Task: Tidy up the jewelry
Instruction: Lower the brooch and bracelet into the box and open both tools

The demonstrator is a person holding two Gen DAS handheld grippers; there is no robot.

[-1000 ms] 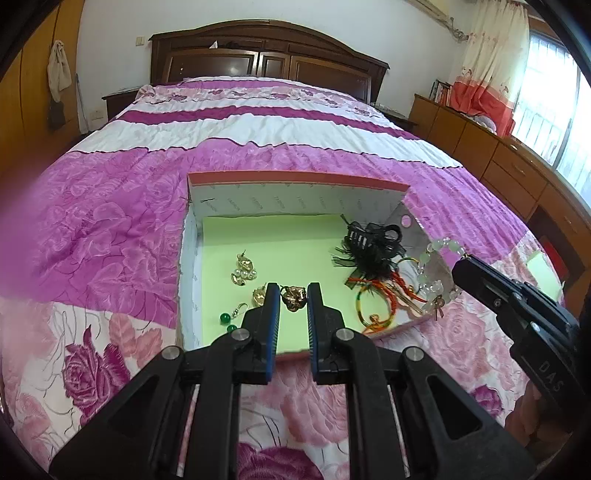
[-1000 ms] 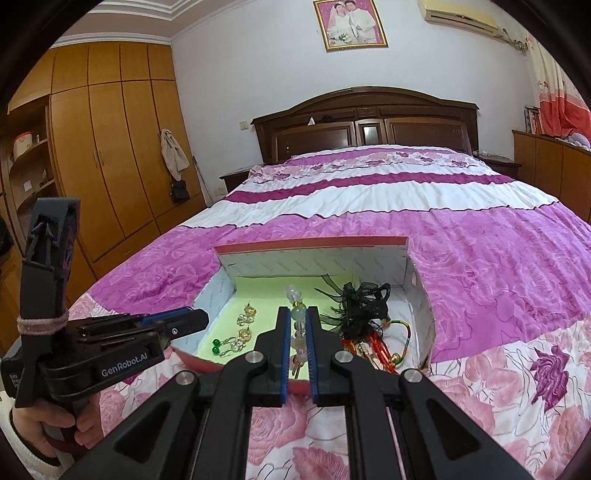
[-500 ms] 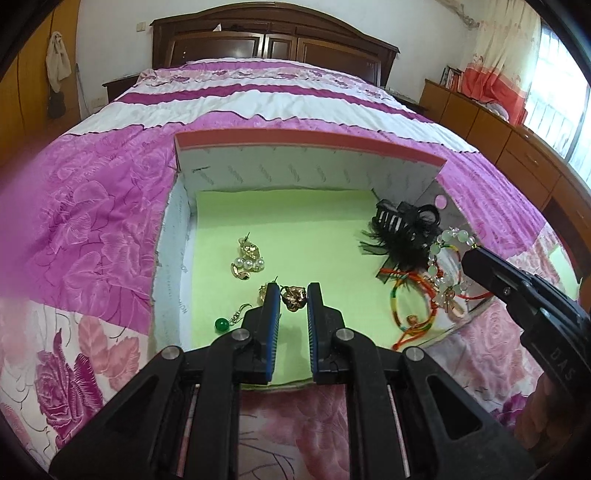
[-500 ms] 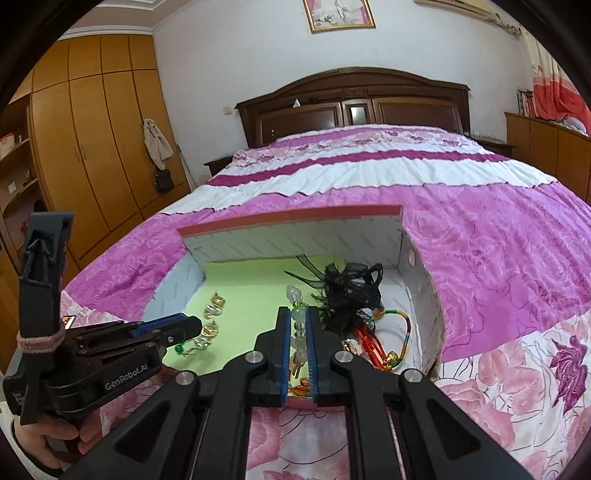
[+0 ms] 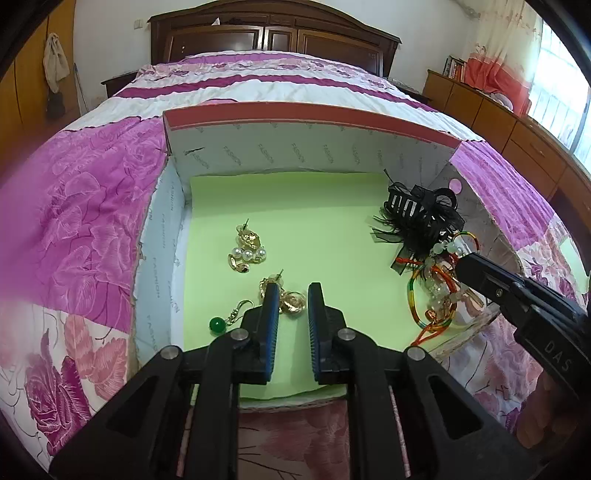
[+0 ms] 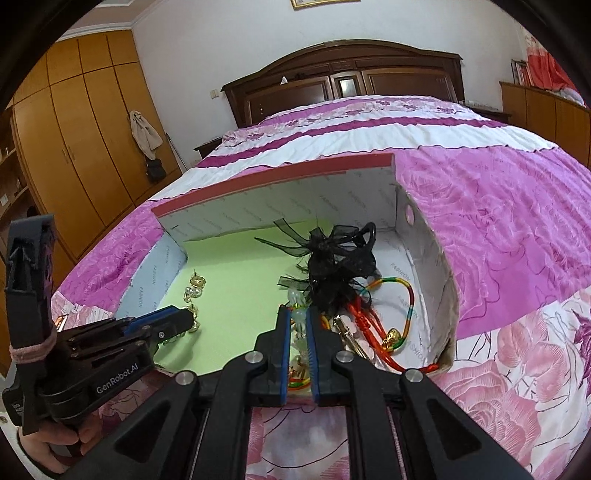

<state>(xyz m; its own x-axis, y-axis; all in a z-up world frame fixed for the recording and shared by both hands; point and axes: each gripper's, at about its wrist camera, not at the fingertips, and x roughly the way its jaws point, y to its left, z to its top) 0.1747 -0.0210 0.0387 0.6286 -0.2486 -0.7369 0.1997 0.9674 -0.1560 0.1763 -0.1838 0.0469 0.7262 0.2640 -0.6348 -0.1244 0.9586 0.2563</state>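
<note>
An open box with a red rim [image 5: 295, 114] and a green lining lies on the bed. My left gripper [image 5: 293, 292] is low over its near left part, shut on a gold earring [image 5: 291, 307]. A pearl-and-gold earring [image 5: 245, 248] and a green-bead earring [image 5: 217, 325] lie close by on the lining. My right gripper [image 6: 299, 314] is shut on a pale bead bracelet [image 6: 296, 298] over the box's right side. That bracelet hangs down onto coloured cord bracelets [image 6: 399, 295], just in front of a black hair claw [image 6: 332, 266]. The left gripper [image 6: 184, 323] shows at the left of the right wrist view.
The box [image 6: 277, 177] sits on a pink floral quilt [image 5: 74, 229] near the bed's foot. A dark headboard [image 5: 273, 33] stands far behind, a wooden wardrobe [image 6: 74, 129] to the left, low cabinets [image 5: 517, 122] to the right. A person's hand [image 6: 48, 443] holds the left gripper.
Both grippers have come down and forward into the box with their pieces still held. The box fills more of both views.
</note>
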